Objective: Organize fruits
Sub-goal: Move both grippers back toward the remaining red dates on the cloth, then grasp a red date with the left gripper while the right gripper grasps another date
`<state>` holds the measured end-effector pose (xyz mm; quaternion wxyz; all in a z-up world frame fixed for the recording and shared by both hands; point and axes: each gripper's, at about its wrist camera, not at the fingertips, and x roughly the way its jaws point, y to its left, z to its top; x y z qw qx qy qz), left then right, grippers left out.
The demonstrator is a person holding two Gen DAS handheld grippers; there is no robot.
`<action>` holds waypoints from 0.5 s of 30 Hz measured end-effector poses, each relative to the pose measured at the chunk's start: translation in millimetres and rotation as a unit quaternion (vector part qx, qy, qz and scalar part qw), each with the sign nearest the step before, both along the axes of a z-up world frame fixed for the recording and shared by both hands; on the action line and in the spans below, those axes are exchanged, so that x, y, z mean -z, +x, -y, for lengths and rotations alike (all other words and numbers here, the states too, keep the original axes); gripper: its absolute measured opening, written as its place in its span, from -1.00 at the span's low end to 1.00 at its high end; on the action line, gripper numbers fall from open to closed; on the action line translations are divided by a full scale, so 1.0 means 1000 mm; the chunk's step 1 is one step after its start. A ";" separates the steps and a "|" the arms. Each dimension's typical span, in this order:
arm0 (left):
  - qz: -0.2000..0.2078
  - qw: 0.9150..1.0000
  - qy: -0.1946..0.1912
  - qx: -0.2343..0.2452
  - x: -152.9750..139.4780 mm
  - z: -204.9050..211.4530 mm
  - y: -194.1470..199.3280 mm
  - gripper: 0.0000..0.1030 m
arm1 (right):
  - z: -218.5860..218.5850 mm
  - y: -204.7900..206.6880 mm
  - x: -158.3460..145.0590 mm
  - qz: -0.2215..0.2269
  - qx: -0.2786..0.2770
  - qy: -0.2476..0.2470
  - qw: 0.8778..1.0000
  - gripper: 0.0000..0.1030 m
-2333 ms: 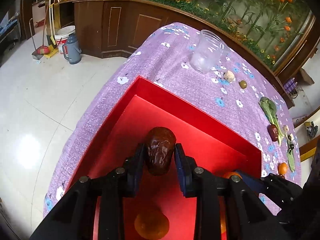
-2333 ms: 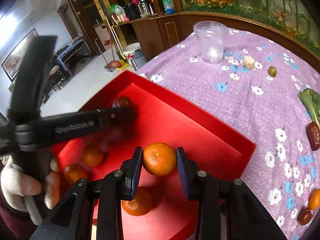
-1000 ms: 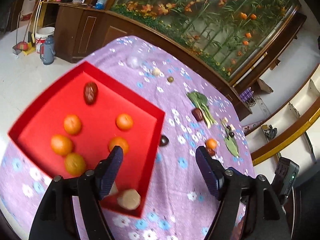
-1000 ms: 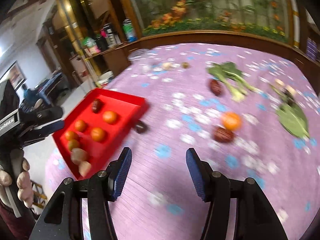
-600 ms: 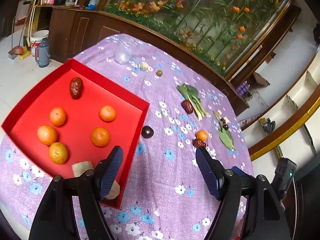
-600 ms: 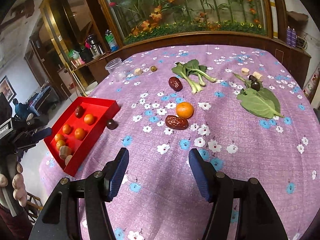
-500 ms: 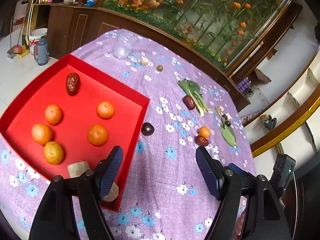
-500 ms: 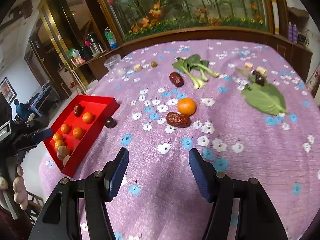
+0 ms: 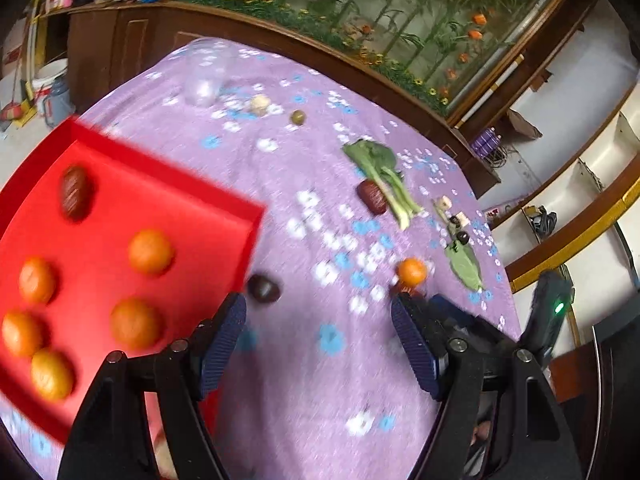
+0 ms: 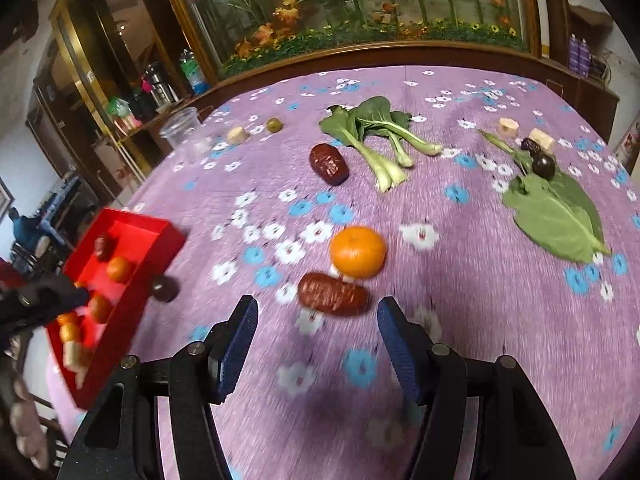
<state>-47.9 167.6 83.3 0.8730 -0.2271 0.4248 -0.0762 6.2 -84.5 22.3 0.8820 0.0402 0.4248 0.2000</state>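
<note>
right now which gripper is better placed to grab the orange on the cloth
Right. The right gripper is open with the orange just ahead of its jaws; the left gripper faces the dark plum by the red tray.

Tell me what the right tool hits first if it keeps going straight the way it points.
Most likely the red date lying on the purple tablecloth, just ahead of the open, empty right tool. The orange sits right behind the date. Depth is uncertain in this fisheye view.

You get bright, soft daylight, but both pictures smear with motion blur, worst on the red tray (image 9: 168, 196). Edges bend round and corners go black.
</note>
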 end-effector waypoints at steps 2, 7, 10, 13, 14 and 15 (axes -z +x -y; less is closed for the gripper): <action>0.006 1.000 0.007 0.008 -0.004 0.011 0.024 0.44 | -0.006 0.006 0.005 0.004 0.004 -0.020 1.000 0.30; 0.005 1.000 0.006 0.023 0.003 0.033 0.078 0.44 | -0.010 0.012 0.015 0.001 0.006 -0.023 1.000 0.30; -0.013 0.999 -0.007 0.031 0.020 0.047 0.112 0.44 | -0.009 0.015 0.018 0.004 0.007 -0.021 1.000 0.30; -0.033 0.999 -0.018 0.035 0.040 0.059 0.142 0.43 | -0.008 0.016 0.019 0.008 0.007 -0.019 1.000 0.30; -0.041 0.998 -0.020 0.036 0.048 0.064 0.154 0.43 | -0.008 0.016 0.019 0.009 0.006 -0.018 1.000 0.30; -0.046 0.998 -0.021 0.036 0.052 0.066 0.159 0.43 | -0.009 0.015 0.020 0.010 0.006 -0.018 1.000 0.30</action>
